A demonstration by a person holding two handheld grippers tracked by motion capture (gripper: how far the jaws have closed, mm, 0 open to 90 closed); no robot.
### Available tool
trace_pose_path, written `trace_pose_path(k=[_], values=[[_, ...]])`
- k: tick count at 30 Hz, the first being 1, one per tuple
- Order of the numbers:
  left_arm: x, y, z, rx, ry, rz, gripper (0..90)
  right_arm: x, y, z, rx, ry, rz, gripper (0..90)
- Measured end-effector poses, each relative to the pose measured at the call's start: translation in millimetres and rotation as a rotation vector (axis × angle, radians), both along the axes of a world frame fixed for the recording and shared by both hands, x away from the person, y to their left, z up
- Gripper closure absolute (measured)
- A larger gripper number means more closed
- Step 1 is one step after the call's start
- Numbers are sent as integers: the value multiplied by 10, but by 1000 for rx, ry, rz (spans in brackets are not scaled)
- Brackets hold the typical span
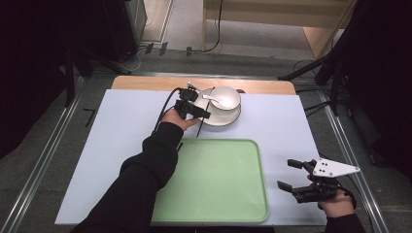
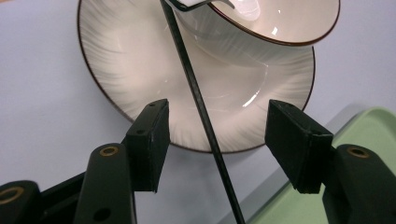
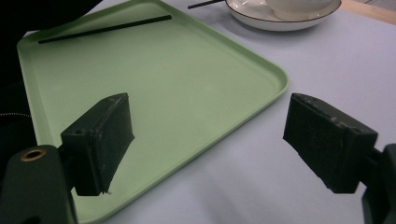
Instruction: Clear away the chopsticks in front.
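Reaching with the left gripper [image 1: 194, 109] at the near-left edge of the plate [image 1: 232, 118]; jaws apart, nothing clamped.

Target looks like the black chopstick [image 2: 198, 100]. In the left gripper view it runs between the two open jaws, long axis heading away from the gripper and slightly left, far end propped on the bowl [image 2: 280, 21] rim near a white spoon [image 2: 194, 4], near end dropping past the plate rim toward the table. So the stick lies almost along the gripper's line of sight, not across it, and sits a bit nearer the left jaw than the right one. Closing here would pinch it from the sides; my read is that the pads aren't touching it yet.

Bowl stands on the plate, plate on the white mat [image 1: 121, 126] beyond the green tray [image 1: 218, 179]. A second chopstick [image 3: 105, 29] lies flat at the tray's far edge.

Right gripper [image 1: 295, 175] is well apart, low right of the tray, jaws wide, holding nothing. Left hand is clearly the nearer one.
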State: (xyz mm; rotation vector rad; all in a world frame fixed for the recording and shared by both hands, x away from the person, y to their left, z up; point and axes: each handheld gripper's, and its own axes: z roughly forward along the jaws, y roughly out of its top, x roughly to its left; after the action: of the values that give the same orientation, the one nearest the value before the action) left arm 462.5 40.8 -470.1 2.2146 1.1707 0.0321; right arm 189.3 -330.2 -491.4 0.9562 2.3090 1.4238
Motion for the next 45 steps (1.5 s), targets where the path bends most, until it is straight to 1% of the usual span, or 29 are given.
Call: trace_pose_path(k=[1,3,4,7,8,10,11,12,14,15,17,18,20,23,25,27,31,39,41,42,45], values=[[14,-10,-20,0,1,4,422,-6,-3,0,0,2,0,163],[45,-43,-81,13,-3,30,443,-12,-9,-2,0,3,-2,163],[65,-49,-114,19,2,35,458,-15,-12,-2,-1,3,-6,163],[96,-62,-171,18,0,57,529,-24,-21,-3,2,-2,-4,163],[105,-65,-186,14,1,69,551,-30,-23,-3,1,3,-8,163],[124,-70,-218,8,14,86,604,-32,-30,-4,1,2,-11,163],[136,-69,-237,8,19,87,636,-34,-32,-4,1,1,-11,163],[145,-79,-260,0,29,92,657,-37,-33,-4,1,0,-10,163],[154,-105,-305,0,43,105,703,-40,-34,-4,0,0,-10,163],[158,-107,-315,3,49,108,747,-43,-33,-2,0,1,-11,163],[166,-127,-328,-6,63,140,795,-43,-31,0,-2,1,-11,163],[167,-132,-329,-4,65,146,823,-44,-29,0,0,1,-11,163],[167,-143,-330,-2,63,167,839,-43,-31,1,-2,2,-10,163],[168,-147,-326,1,67,185,856,-42,-33,-2,0,1,-10,163],[176,-134,-319,-7,77,194,859,-43,-33,-3,-1,1,-10,163],[181,-119,-305,-10,76,201,860,-43,-33,-2,-1,1,-9,163],[186,-51,-223,-31,67,213,860,-42,-33,-2,-1,0,-8,163],[161,204,11,-15,59,210,859,-36,-26,-6,-2,3,-6,163],[144,269,79,-22,59,210,859,-36,-23,-4,-3,3,-7,163],[130,308,120,-20,52,200,859,-35,-21,-3,-5,3,-7,163],[90,376,199,-33,44,195,859,-35,-14,-2,-7,1,-6,163]])
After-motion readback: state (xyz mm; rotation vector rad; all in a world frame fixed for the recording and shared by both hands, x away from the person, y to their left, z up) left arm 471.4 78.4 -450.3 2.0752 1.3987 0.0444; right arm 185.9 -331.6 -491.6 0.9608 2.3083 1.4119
